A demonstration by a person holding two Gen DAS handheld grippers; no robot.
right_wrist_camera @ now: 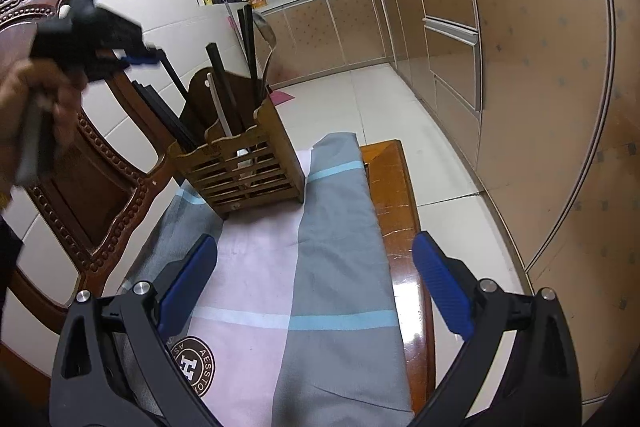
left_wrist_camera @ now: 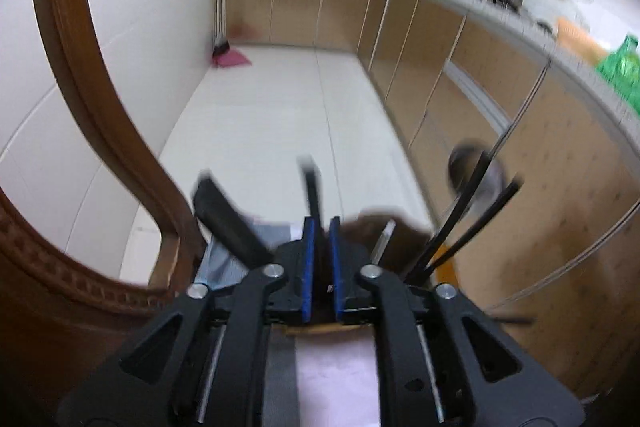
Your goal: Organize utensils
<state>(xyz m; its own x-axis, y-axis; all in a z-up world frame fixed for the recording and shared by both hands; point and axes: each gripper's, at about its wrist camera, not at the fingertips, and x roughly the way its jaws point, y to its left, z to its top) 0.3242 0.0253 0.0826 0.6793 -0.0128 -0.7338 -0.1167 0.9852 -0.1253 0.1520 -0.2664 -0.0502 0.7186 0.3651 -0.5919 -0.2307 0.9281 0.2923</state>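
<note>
The left claw [left_wrist_camera: 322, 227], pads closed on a black chopstick [left_wrist_camera: 311, 187], hangs over the wooden utensil holder [right_wrist_camera: 244, 163] at the tabletop's [right_wrist_camera: 394, 187] far end (presumably to insert it upright), while the right claw [right_wrist_camera: 316, 283] waits near, wide open and empty.

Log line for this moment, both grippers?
left gripper: shut on black chopstick | right gripper: open, above cloth | wooden holder: holds utensils
</note>
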